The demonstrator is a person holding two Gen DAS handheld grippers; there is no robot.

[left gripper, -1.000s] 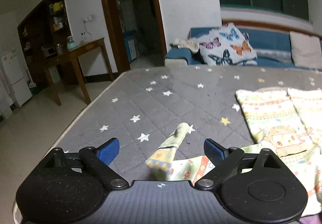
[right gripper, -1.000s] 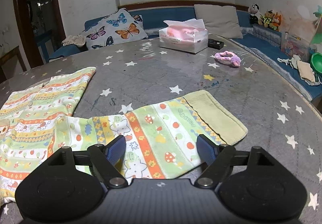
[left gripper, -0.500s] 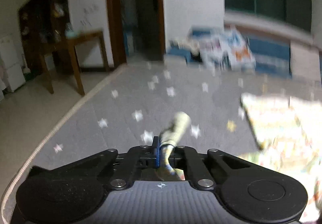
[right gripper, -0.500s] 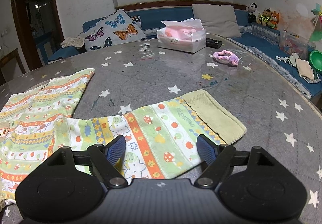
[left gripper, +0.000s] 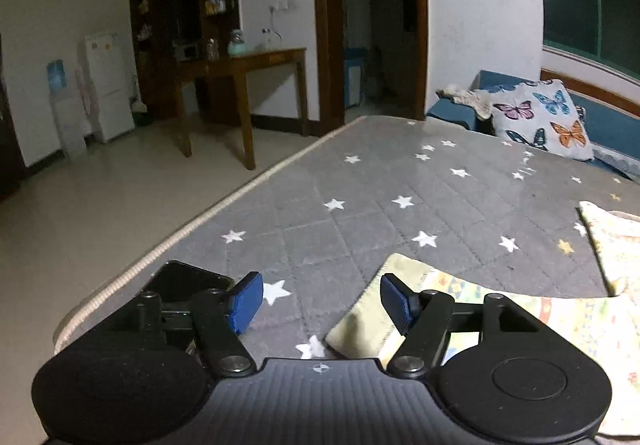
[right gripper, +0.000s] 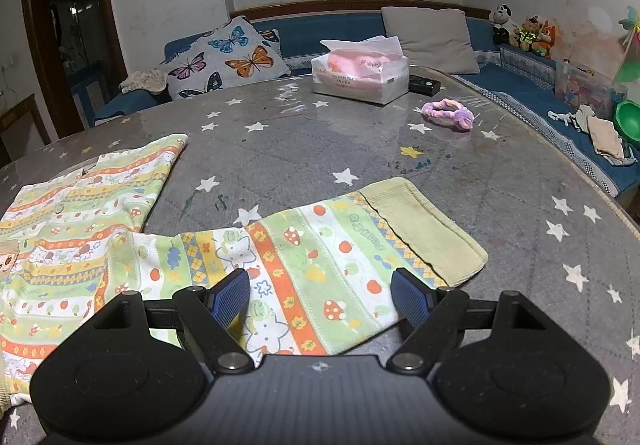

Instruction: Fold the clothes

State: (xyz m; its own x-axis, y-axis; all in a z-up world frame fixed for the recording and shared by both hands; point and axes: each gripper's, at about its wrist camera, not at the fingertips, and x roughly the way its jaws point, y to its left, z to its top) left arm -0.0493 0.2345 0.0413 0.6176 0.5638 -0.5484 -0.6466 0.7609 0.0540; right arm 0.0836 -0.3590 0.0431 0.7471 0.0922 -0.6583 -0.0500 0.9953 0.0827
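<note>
Garment: a child's cotton top (right gripper: 132, 245), striped green, orange and white with mushroom prints, is laid flat on the grey star-patterned worktop (right gripper: 400, 173).
Right sleeve: the sleeve with the plain yellow-green ribbed cuff (right gripper: 424, 229) is spread outward, directly ahead of the right hand-held gripper (right gripper: 320, 295).
Left sleeve: its cuff (left gripper: 376, 305) is seen lying flat just beside the left hand-held gripper (left gripper: 320, 303).
Left hand-held gripper: blue pads are held wide apart; nothing is clamped.
Right hand-held gripper: pads are likewise parted above the sleeve, empty.
Step judged: both sleeves lie spread; no fold is visible.
Next move: a sleeve would need to be pinched near its cuff and carried across the body panel.
Bystanders: a tissue box (right gripper: 360, 75) and a purple hairband (right gripper: 448, 113) are well apart.
</note>
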